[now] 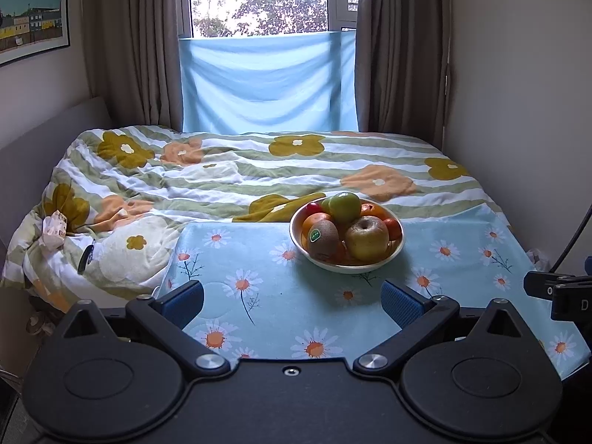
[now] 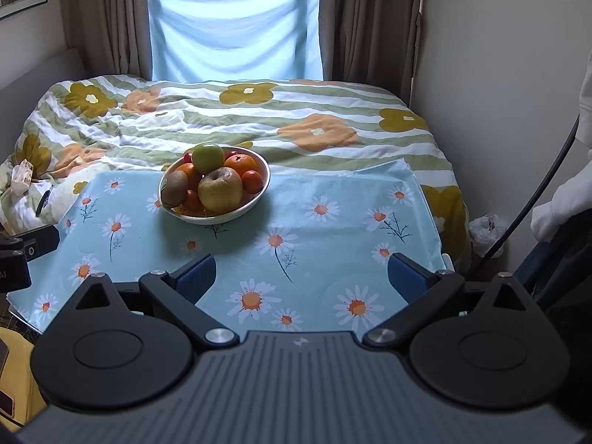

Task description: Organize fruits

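Bowl (image 1: 396, 255) is the reference: white, shallow, sits on the daisy-print tablecloth (image 1: 259, 296) near its far edge, just in front of the floral duvet (image 1: 229, 170).

Contents, piled above the bowl rim:
- yellow-brown apple (image 1: 367, 238) at the bowl's near right
- kiwi (image 1: 323, 238) with a green sticker at the bowl's near left, touching the apple
- green apple (image 1: 345, 207) on top at the back
- oranges (image 1: 314, 222) behind the kiwi and at the bowl's right rear, small red-orange fruit (image 1: 393, 228) at its right edge
- something red at the bowl's far left, probably a small tomato or cherry, too hidden to call

Left gripper (image 1: 292, 301): jaws spread wide, nothing between the blue pads, hovering over the cloth on the near side of the bowl, well apart from it, bowl slightly right of its centreline.

Right gripper (image 2: 301, 275): also wide, empty, near side of the bowl, bowl off to its left and ahead.

Beyond the bowl: blue sheet (image 1: 266, 81) hung under the window, brown curtains (image 1: 129, 44) either side.
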A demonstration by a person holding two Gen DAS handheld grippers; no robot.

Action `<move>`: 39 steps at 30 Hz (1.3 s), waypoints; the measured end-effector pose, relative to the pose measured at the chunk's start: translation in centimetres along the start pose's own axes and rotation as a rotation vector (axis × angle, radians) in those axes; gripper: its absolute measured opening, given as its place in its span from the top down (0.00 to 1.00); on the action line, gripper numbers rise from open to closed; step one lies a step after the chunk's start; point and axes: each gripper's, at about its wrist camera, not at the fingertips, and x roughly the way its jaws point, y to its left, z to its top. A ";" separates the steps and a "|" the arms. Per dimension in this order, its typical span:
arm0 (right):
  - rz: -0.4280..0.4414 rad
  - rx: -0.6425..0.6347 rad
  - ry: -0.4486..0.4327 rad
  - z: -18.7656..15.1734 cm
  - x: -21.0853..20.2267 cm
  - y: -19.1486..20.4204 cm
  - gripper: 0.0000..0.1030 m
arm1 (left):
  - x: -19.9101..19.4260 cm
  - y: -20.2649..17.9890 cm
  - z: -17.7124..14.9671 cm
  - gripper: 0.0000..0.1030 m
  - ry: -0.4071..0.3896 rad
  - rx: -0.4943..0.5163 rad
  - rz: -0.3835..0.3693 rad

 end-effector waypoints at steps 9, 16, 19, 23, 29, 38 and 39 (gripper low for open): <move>0.001 0.005 -0.001 -0.1 -0.1 -0.2 0.00 | 0.0 -0.1 -0.1 0.00 -0.006 0.007 0.003; 0.000 0.006 -0.001 0.0 0.0 -0.1 0.00 | 0.0 -0.1 0.0 0.00 -0.008 0.013 0.001; 0.001 0.005 0.000 0.0 0.0 -0.2 0.00 | 0.1 -0.2 0.0 0.00 -0.006 0.013 0.001; 0.002 0.008 0.002 -0.1 0.0 -0.2 0.00 | 0.1 -0.1 0.1 0.00 -0.003 0.014 0.000; 0.005 0.003 0.002 0.0 0.2 0.0 0.00 | 0.2 -0.2 0.2 0.00 -0.014 0.014 -0.025; 0.012 0.007 0.001 0.4 0.6 0.0 0.00 | 0.0 -0.3 0.4 0.00 -0.039 0.028 0.012; 0.012 0.008 0.001 0.4 0.6 0.1 0.00 | 0.0 -0.3 0.4 0.00 -0.042 0.032 0.015</move>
